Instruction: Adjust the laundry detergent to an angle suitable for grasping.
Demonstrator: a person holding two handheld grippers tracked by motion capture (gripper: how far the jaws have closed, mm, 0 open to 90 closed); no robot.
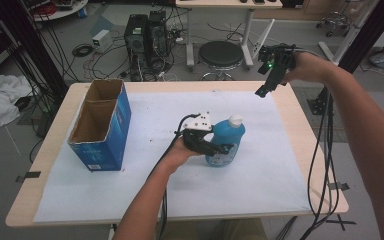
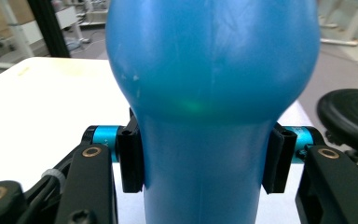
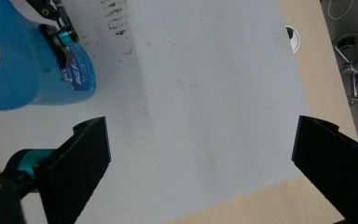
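Item: your blue bottle, glossy plastic, with a white cap and a printed label low on its body.
Shape: bulbous upper body narrowing to a slimmer waist, as your left gripper view shows.
Place: near the middle of the white sheet covering the table, right of the open blue cardboard box and well apart from it; whether it rests on the sheet cannot be told.
Left gripper: your jaws are clamped on the bottle's waist, one black pad pressed on each side.
Right gripper: you hold it above the table's far right corner, jaws spread wide with nothing between them.
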